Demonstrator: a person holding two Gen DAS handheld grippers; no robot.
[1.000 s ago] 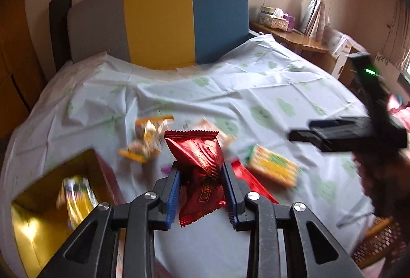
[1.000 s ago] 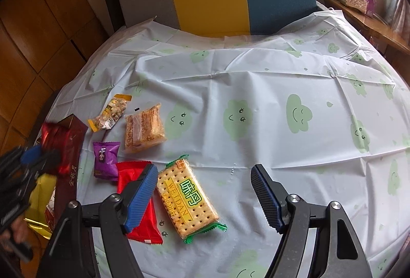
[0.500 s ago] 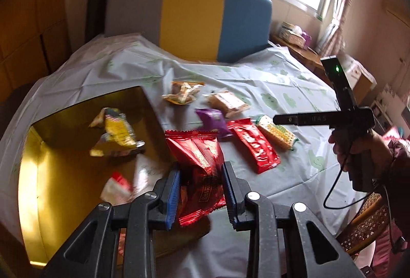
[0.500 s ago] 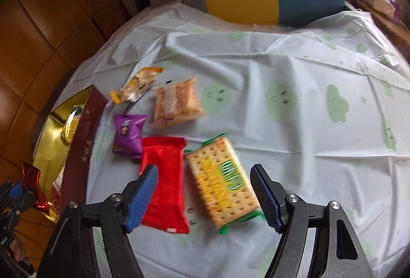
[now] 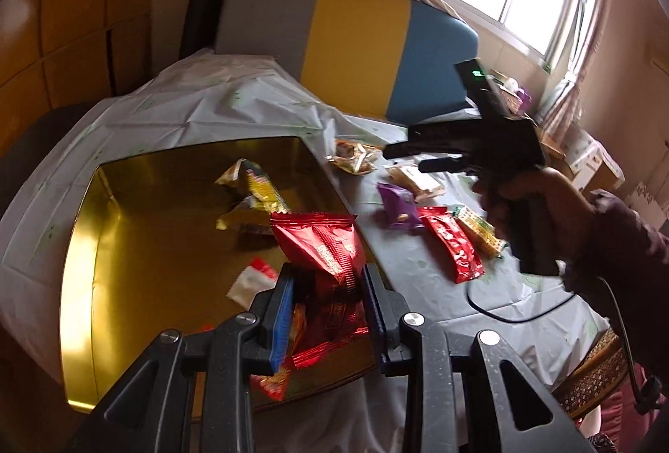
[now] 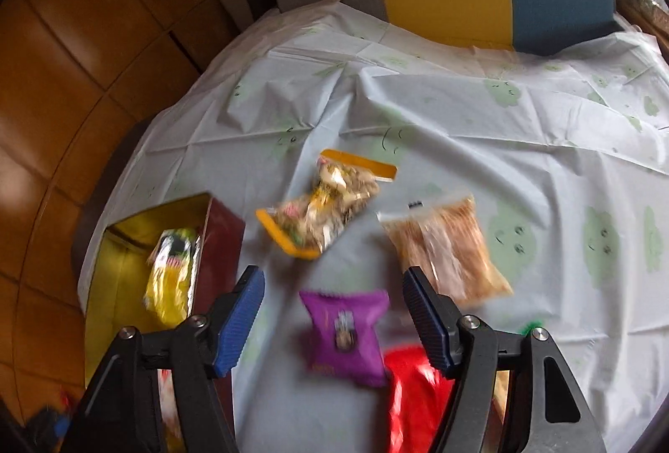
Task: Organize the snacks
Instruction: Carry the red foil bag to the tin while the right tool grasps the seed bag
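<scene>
- My left gripper [image 5: 326,311] is squeezed tight on a red pack [image 5: 324,265]. The pack stands up tall between the two blue pads.
- The gold box [image 5: 125,244] lies right under and in front of this pack. So I think the next move is short: go down a bit and let go.
- The box has a yellow pack [image 5: 255,189] and a small white-and-red pack [image 5: 251,279] in it. There is bare gold floor near my pack to drop it on.
- My left gripper points down at a slant, over the near edge of the box.
- My right gripper [image 6: 334,315] is partly open and its jaws are closing. The purple pack [image 6: 345,332] sits on the sheet [image 6: 481,110] between and below the pads. The pads do not press on it yet.
- The purple pack is about square, with crimped ends near and far. My pads come at its left and right sides.
- My right hand [image 5: 514,210] is the one close to the loose snacks. It points down steeply.
- A nut pack [image 6: 326,210] and a cracker bag [image 6: 447,248] lie past the purple one. Another red pack [image 6: 414,403] lies just beside it, close to my right pad. I must not pinch that one too.
</scene>
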